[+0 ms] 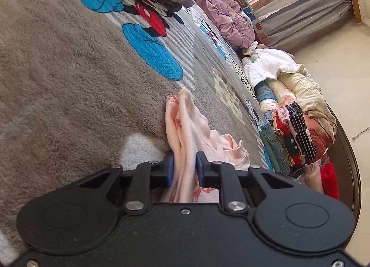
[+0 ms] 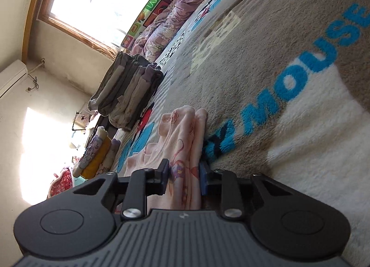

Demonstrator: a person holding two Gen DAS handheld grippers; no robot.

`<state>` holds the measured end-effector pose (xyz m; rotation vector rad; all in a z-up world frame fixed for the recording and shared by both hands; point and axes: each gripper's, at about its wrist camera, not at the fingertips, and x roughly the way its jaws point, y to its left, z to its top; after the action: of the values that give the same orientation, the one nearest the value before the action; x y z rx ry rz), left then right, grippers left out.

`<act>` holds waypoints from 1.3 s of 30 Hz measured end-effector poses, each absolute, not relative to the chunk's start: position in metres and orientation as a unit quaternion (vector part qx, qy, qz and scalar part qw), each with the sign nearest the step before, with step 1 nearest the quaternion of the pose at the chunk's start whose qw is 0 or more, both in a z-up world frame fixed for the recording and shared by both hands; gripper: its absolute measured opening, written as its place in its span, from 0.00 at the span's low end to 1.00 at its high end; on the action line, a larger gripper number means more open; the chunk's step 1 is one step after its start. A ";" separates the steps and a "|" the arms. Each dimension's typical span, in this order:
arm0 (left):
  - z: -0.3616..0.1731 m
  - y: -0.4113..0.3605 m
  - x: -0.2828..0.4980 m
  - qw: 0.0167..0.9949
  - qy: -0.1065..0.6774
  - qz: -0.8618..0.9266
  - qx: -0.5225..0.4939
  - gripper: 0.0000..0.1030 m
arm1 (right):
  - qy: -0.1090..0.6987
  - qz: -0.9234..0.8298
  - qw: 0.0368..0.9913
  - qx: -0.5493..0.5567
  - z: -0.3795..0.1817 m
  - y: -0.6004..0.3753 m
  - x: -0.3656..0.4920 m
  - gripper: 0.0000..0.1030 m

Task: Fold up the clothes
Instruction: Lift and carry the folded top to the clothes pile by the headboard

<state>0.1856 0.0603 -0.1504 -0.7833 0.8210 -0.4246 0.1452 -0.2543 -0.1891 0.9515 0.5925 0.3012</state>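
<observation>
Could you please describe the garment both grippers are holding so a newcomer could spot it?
On the grey cartoon-mouse rug, look straight ahead of the left gripper. The pale pink printed garment is bunched there, unlike the neatly folded grey stack farther off.

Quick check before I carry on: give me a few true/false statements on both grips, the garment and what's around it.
1. The left gripper is shut on the pink garment. True.
2. The right gripper is open and empty. False: it clamps the same garment.
3. The garment hangs over a bare wooden floor. False: a printed rug lies under it.
4. A stack of folded grey clothes sits on the rug. True.
</observation>
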 end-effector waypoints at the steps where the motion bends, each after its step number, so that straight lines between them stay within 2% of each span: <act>1: -0.149 0.061 0.186 0.817 0.384 -0.204 -0.379 0.14 | 0.274 0.145 0.834 0.457 -0.191 -0.255 0.143 0.23; 7: -0.123 0.045 0.176 0.805 0.359 -0.252 -0.399 0.14 | 0.233 0.151 0.821 0.499 -0.182 -0.269 0.122 0.18; 18: -0.052 -0.079 0.170 0.785 0.334 -0.378 -0.359 0.13 | 0.092 0.141 0.839 0.518 -0.122 -0.377 0.047 0.17; 30: 0.066 -0.324 0.203 0.703 0.304 -0.574 -0.289 0.13 | -0.113 0.069 0.853 0.505 -0.041 -0.558 -0.051 0.17; 35: 0.099 -0.428 0.236 0.653 0.327 -0.621 -0.286 0.13 | -0.171 0.027 0.857 0.485 -0.001 -0.641 -0.059 0.17; 39: 0.105 -0.495 0.266 0.629 0.358 -0.630 -0.281 0.13 | -0.200 -0.012 0.855 0.479 0.019 -0.700 -0.049 0.17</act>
<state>0.2659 -0.4947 0.1050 -0.6436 0.8205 -1.4427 -0.0494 -0.7003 0.0187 1.0079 -0.4196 -0.0253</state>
